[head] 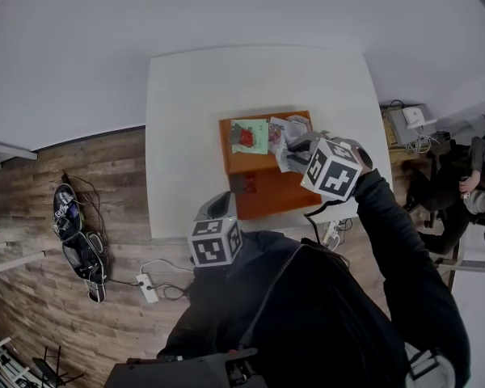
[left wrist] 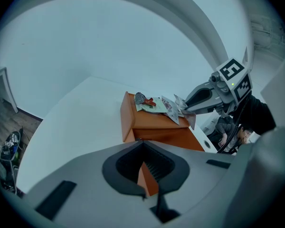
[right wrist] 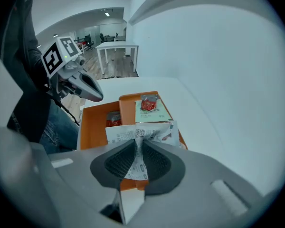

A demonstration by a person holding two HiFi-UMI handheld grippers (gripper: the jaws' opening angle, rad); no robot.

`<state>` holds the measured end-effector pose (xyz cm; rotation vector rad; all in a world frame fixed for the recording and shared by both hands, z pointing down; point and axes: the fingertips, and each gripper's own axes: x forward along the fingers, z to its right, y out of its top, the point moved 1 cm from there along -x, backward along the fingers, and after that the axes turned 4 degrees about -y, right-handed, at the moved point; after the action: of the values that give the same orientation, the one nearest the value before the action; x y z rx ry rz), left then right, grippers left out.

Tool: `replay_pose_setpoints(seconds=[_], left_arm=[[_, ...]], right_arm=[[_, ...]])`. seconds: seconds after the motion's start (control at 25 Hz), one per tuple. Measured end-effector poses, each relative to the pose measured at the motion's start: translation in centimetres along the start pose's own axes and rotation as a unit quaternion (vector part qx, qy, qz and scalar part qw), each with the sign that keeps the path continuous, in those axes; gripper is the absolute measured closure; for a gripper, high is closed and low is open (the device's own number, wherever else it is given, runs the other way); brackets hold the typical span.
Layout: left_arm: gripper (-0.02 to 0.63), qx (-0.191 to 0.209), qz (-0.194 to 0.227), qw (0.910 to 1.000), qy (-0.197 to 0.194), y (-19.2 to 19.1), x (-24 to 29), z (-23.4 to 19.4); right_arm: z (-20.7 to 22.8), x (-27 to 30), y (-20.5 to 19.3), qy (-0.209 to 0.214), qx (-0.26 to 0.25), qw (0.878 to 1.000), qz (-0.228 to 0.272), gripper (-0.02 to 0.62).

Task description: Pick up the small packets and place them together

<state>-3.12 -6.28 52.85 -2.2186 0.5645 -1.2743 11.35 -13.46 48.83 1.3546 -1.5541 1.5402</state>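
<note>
An orange tray [head: 267,194] sits on the white table [head: 186,136]. On its far part lies a green packet with red print [head: 249,136] [right wrist: 151,109], with white packets [head: 289,128] beside it. A dark red packet [right wrist: 113,120] lies lower in the tray. My right gripper [head: 291,147] [right wrist: 137,144] hangs over the tray's right side, shut on a white printed packet [right wrist: 133,136] that stands crumpled between its pads. My left gripper [head: 220,202] [left wrist: 143,161] hovers at the table's near edge, short of the tray, its pads together with nothing between them.
The tray stands close to the table's near edge. Beyond it is bare white tabletop up to a white wall. On the wooden floor at the left lie a power strip [head: 148,288] with cables and dark shoes [head: 77,233]. A person [head: 469,176] sits at the far right.
</note>
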Motion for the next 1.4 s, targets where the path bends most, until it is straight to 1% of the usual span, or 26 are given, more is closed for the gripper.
replay_pose_setpoints(seconds=[0.16, 0.52, 0.76, 1.0, 1.2, 1.4], left_arm=[[0.607, 0.000, -0.001, 1.0000, 0.001, 0.0, 0.1, -0.3], [0.607, 0.001, -0.001, 1.0000, 0.003, 0.1, 0.0, -0.4], [0.607, 0.000, 0.000, 1.0000, 0.005, 0.2, -0.1, -0.6], [0.607, -0.002, -0.001, 1.0000, 0.007, 0.3, 0.2, -0.9], [0.607, 0.000, 0.000, 1.0000, 0.007, 0.6, 0.3, -0.7], [0.607, 0.004, -0.001, 1.0000, 0.006, 0.8, 0.4, -0.4]], right_arm=[[1.9, 0.8, 0.9, -0.021, 0.010, 1.000, 0.012, 0.538], [3.7, 2.2, 2.5, -0.043, 0.005, 0.999, 0.020, 0.538], [3.8, 3.0, 2.7, -0.035, 0.001, 0.999, 0.016, 0.529], [3.9, 3.7, 2.6, -0.030, -0.003, 0.999, 0.015, 0.499], [4.2, 3.5, 2.7, -0.036, -0.010, 0.999, 0.035, 0.489], [3.7, 2.8, 2.8, -0.018, -0.003, 0.998, 0.056, 0.451]])
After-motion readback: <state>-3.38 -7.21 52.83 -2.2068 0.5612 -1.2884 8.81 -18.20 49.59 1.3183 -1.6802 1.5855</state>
